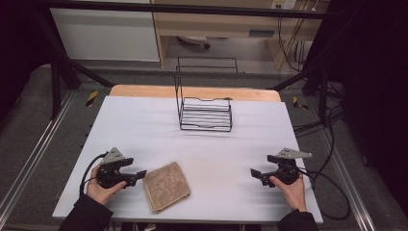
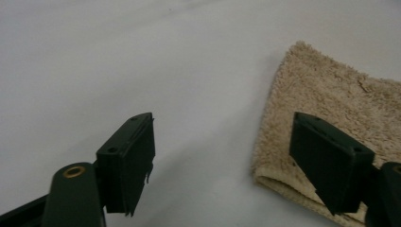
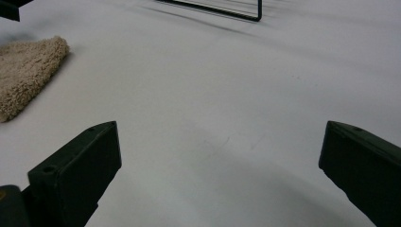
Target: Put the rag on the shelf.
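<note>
The folded beige towel [image 1: 166, 186] lies near the table's [image 1: 144, 125] near-left edge. The left gripper [image 1: 140, 174], spread and empty, should be slid around its left edge; the right gripper [image 1: 254, 173] waits released.

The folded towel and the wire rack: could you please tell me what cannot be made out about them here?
- Towel: left gripper view, right jaw covers its near corner; frame edge cuts it off.
- Towel's underside: high view, hidden by its own fold.
- Wire rack: right gripper view, top edge leaves just its base.
</note>
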`<state>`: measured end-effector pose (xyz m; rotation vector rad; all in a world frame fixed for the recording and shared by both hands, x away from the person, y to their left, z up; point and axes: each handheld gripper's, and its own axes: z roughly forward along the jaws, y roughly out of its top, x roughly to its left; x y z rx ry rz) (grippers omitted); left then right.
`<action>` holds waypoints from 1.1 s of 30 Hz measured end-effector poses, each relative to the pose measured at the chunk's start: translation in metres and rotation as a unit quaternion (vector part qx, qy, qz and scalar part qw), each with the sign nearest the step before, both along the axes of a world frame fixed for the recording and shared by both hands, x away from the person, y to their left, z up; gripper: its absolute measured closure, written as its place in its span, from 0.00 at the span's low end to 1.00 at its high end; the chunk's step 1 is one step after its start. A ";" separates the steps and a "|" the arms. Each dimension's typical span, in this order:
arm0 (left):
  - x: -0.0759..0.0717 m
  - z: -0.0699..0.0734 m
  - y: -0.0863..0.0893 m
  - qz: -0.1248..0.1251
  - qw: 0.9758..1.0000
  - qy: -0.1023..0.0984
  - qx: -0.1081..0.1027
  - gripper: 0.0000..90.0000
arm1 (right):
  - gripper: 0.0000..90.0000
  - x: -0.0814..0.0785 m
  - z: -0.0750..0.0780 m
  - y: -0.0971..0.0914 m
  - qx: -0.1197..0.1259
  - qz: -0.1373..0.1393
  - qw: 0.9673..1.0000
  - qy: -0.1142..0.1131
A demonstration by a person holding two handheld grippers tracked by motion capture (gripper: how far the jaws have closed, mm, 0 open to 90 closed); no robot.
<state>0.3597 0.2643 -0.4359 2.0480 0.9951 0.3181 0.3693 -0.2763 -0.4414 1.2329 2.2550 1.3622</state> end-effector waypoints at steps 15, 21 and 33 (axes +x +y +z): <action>-0.004 -0.008 -0.017 -0.008 0.999 0.048 -0.007 0.65 | 0.01 0.000 0.003 0.022 -0.008 0.017 1.000 0.006; -0.004 -0.011 -0.021 -0.010 0.998 0.066 -0.005 0.75 | 0.01 0.002 0.006 0.039 -0.014 0.034 0.999 0.007; -0.005 -0.012 -0.025 -0.007 0.997 0.079 -0.003 0.88 | 0.01 0.012 0.015 0.093 -0.032 0.063 0.997 0.005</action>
